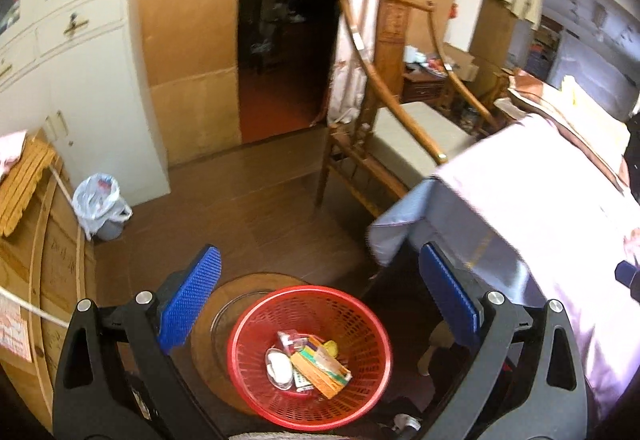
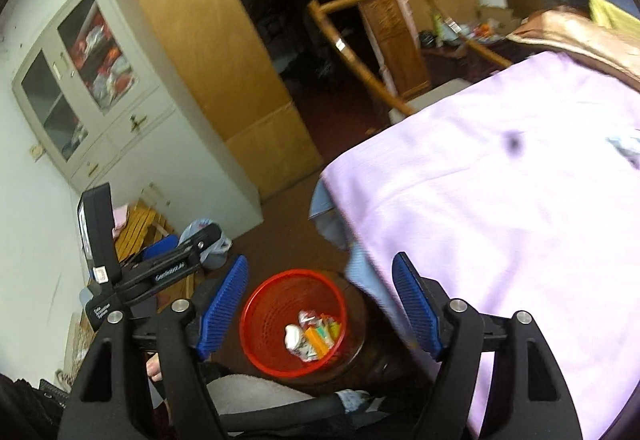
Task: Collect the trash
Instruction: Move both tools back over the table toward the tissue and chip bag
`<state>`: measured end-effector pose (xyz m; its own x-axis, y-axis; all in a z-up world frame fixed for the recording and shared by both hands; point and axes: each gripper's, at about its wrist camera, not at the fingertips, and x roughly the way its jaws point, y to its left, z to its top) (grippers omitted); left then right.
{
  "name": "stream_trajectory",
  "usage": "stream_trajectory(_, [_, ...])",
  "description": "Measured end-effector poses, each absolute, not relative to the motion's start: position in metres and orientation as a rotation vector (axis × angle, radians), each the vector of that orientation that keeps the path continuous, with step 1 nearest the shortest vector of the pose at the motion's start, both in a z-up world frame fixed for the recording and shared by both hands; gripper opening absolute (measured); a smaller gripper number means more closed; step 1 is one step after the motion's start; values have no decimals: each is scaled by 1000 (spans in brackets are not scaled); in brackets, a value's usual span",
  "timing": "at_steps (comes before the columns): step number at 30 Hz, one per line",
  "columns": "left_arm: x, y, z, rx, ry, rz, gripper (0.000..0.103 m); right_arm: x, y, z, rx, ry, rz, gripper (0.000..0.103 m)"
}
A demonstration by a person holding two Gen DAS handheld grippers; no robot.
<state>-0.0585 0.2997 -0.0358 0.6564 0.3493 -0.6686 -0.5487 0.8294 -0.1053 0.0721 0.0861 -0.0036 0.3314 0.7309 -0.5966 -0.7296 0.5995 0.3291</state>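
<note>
The trash [image 2: 310, 334] lies in a little heap at the bottom of the red basket [image 2: 256, 336]. There is a white crumpled bit, an orange box and some small wrappers. The basket sits just below and in front of both tongs, on a round dark wooden stool [image 1: 208, 324].

The right tongs [image 2: 320, 306] are spread wide, and nothing is between the blue pads [image 2: 224, 304]. The basket shows in the gap under them. The left tongs [image 1: 320, 304] are spread wide too and hold nothing. In the right view, the left tongs hang off to the left side of the basket.

So a good part of the job looks done, because several bits are already in the basket.

To the right of the tongs is a bench with a pale purple cloth [image 2: 500, 220]. Far along it, near the right edge, lies something small and grey and white [image 2: 624, 150]. It is too blurry to name, but it may be more trash. A dark spot [image 2: 514, 144] sits near it too. If those are trash, they are left to pick up.

Past the basket stand a wooden chair [image 1: 384, 128] and a small bin with a plastic bag [image 1: 100, 206] by the white cupboard [image 1: 80, 88].
</note>
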Motion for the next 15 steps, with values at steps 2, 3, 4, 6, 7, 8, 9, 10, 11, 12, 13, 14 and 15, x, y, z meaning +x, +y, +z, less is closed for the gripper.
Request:
stream_trajectory(2, [-57,284,-31,-289,678,490,96,69,61,3,33,741,914,79])
stream_trajectory(3, [-56,274,-28,-270,675,470,96,67,48,6,46,721,894,80])
stream_trajectory(4, [-55,265,-26,-256,674,456,96,65,37,8,56,705,878,81])
stream_trajectory(6, [-52,248,-22,-226,677,423,96,61,13,13,75,666,836,88])
stream_trajectory(7, [-49,236,-20,-209,680,397,96,57,-6,17,78,627,790,91])
stream_trajectory(8, [-47,226,-19,-196,684,374,96,53,-21,18,75,595,749,96])
stream_trajectory(9, [-45,218,-19,-187,689,355,96,50,-34,20,67,567,711,98])
stream_trajectory(10, [-40,203,-20,-171,701,318,96,48,-45,21,60,547,680,98])
stream_trajectory(11, [-36,193,-22,-162,713,290,96,47,-60,21,52,528,639,98])
stream_trajectory(12, [-32,185,-23,-154,725,265,96,47,-75,20,50,519,603,98])
stream_trajectory(13, [-25,172,-25,-145,745,225,96,50,-91,17,56,516,576,98])
stream_trajectory(14, [-20,162,-27,-141,759,194,96,53,-106,14,70,515,545,98])
stream_trajectory(15, [-14,151,-30,-136,774,160,96,55,-119,12,84,517,523,98])
